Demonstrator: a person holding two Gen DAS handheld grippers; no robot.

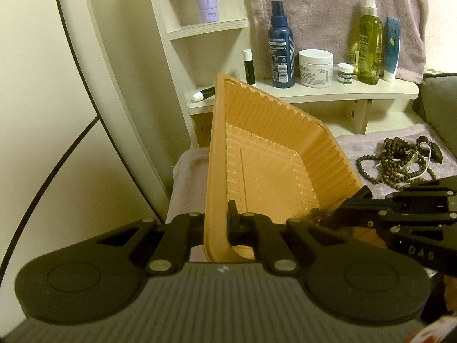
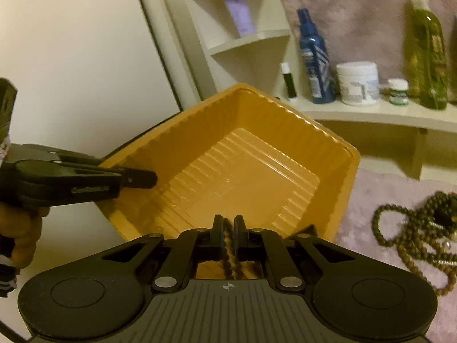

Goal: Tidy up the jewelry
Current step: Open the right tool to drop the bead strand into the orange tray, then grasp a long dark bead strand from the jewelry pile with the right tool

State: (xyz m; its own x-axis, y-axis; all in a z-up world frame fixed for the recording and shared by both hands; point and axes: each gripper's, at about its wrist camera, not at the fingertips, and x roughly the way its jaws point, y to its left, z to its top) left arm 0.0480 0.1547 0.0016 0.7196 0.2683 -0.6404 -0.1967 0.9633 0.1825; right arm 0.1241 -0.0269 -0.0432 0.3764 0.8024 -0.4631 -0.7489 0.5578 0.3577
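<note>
— So, how is the left gripper (image 1: 220, 214) set?
— Angled downward, its black jaws pinched on the near wall of the orange tray (image 1: 274, 154), tipping it up off the towel (image 2: 377, 197).
— What is the tray like?
— Thin, glossy moulded plastic, rectangular, with ribbed walls and a stepped floor.
— And the right gripper (image 2: 227, 228)?
— It leans in over the tray's near right edge, jaws pressed nearly together on a strand of brown beads (image 2: 228, 254) hanging between them.
— The other jewelry?
— A tangle of round, matte wooden bead necklaces (image 1: 400, 160) lies to the right on the mauve, fuzzy towel.
</note>
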